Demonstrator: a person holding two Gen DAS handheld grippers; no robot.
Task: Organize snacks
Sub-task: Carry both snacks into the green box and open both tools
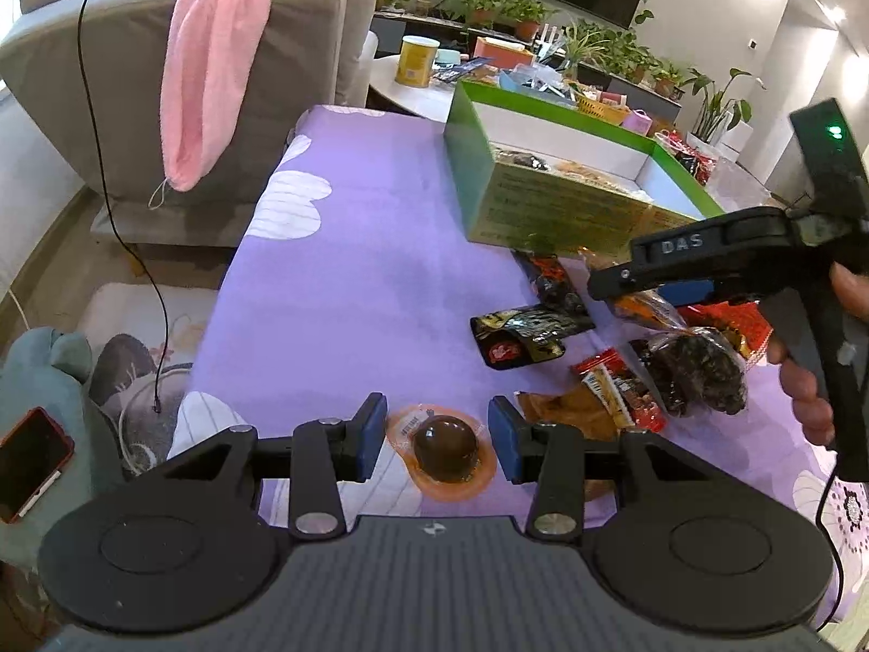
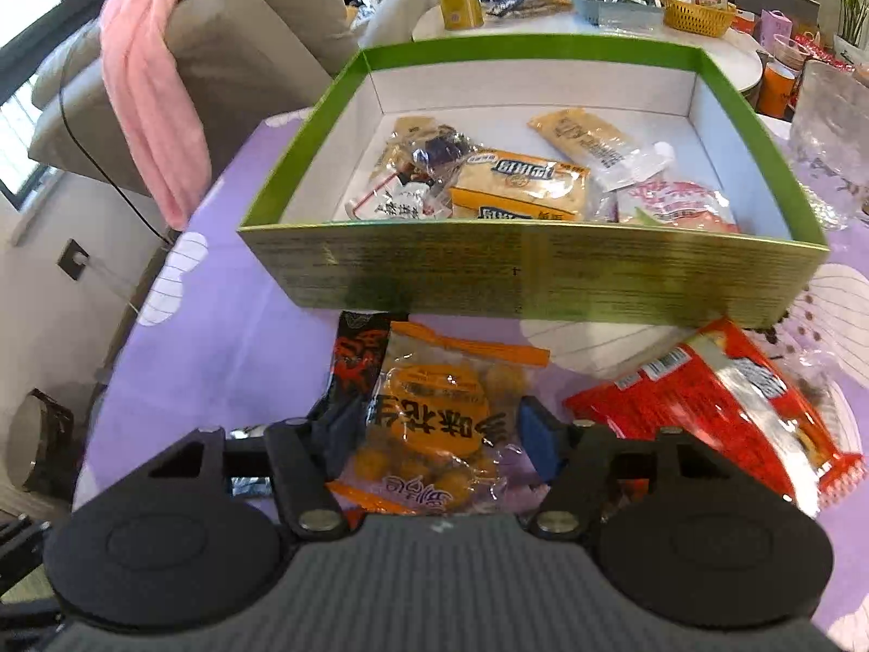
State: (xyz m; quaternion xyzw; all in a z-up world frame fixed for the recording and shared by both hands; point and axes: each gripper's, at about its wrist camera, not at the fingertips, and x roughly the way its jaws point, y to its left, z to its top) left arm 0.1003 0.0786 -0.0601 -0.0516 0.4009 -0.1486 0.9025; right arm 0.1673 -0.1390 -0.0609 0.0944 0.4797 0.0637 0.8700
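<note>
Right tool [image 2: 440, 434] jaws half-wide, astride orange peanut bag [image 2: 440, 407], pad contact unclear. Bag on purple surface [image 2: 217, 337], just before green box [image 2: 543, 282]. Left tool [image 1: 437, 443] part-open around, not touching, brown egg pack [image 1: 445, 448].

hand-held gripper [image 1: 437, 445]: black frame | blue pads | silver screws | ribbed grey body | "DAS" lettering
</note>
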